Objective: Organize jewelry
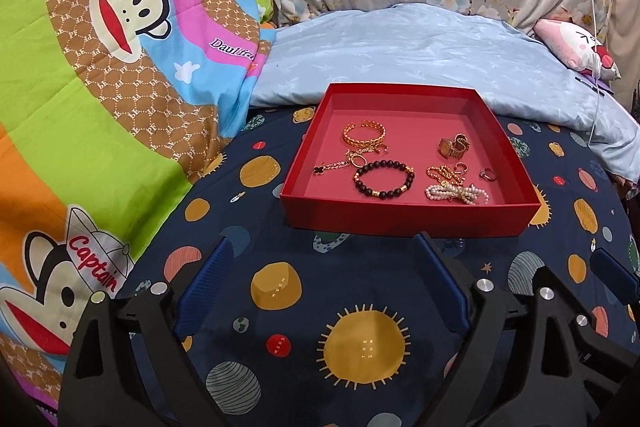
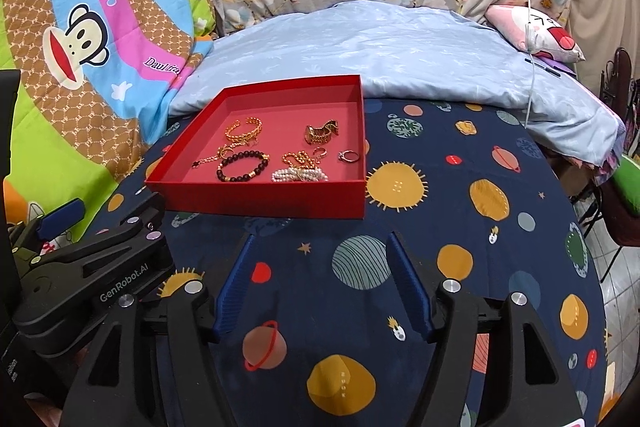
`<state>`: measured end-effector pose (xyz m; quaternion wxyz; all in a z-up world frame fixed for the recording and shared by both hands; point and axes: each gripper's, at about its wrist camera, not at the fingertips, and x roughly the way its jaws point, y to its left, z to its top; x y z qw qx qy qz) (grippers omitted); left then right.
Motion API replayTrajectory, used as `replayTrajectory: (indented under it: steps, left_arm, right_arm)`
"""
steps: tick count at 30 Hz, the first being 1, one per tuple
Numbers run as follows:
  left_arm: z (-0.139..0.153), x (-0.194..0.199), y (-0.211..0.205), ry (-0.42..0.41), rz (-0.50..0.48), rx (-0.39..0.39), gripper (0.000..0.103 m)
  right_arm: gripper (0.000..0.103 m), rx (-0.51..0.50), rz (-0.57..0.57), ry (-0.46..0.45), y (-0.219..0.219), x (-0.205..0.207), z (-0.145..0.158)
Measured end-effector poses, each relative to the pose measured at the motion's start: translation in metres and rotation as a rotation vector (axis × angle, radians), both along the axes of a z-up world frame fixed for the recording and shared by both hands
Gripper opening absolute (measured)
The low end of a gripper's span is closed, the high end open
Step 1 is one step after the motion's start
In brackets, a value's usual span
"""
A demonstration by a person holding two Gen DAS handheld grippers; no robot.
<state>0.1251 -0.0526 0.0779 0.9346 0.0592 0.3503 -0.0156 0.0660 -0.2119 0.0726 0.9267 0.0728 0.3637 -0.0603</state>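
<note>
Both wrist cameras look down and forward across the bed point(image 1: 360, 307), near the red tray point(image 1: 408, 219); the right view sits further right

Bright, even, soft indoor light, seemingly from overhead. Faint shadow under the red tray point(image 1: 404, 217) at 6 o'clock. Mostly sharp centre, slight softness outward. Strong fisheye bending, black vignette at 10 and 2 o'clock corners.

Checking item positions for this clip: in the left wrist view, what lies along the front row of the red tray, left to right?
Inside the red tray: black clover pendant → dark beaded bracelet → pearl bracelet → small ring, slightly farther back. The gold chain above the pearls overlaps them, so I leave it out.
</note>
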Motion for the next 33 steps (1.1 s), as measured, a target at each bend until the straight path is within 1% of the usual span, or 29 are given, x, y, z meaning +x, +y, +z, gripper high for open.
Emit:
replayTrajectory:
  steps: [9,14,19,22,27,30,33]
  left_arm:
    - [-0.011,-0.007,-0.002,-0.005,-0.001,0.005,0.090]
    - [-0.019,-0.009,0.001,-0.021,0.007,0.003,0.093]
    - [-0.027,-0.009,0.004,-0.034,0.014,-0.007,0.093]
    - [-0.032,-0.008,0.005,-0.038,0.012,-0.010,0.093]
    - [-0.042,-0.006,0.005,-0.049,0.013,0.006,0.093]
    - [-0.046,-0.004,0.006,-0.050,0.016,0.004,0.093]
    - [-0.049,0.000,0.006,-0.032,0.013,-0.007,0.093]
  right_arm:
    - [0.070,-0.018,-0.016,0.002,-0.001,-0.008,-0.011]
    - [0.072,-0.016,-0.023,0.004,-0.001,-0.008,-0.020]
    - [0.073,-0.053,-0.016,-0.004,0.004,-0.006,-0.025]
    - [0.074,-0.058,-0.014,-0.005,0.005,-0.005,-0.030]
    - [0.075,-0.058,-0.012,-0.009,0.006,-0.003,-0.038]
    - [0.075,-0.066,-0.013,-0.005,0.007,0.001,-0.043]
    - [0.076,-0.054,-0.018,0.003,0.006,0.003,-0.045]
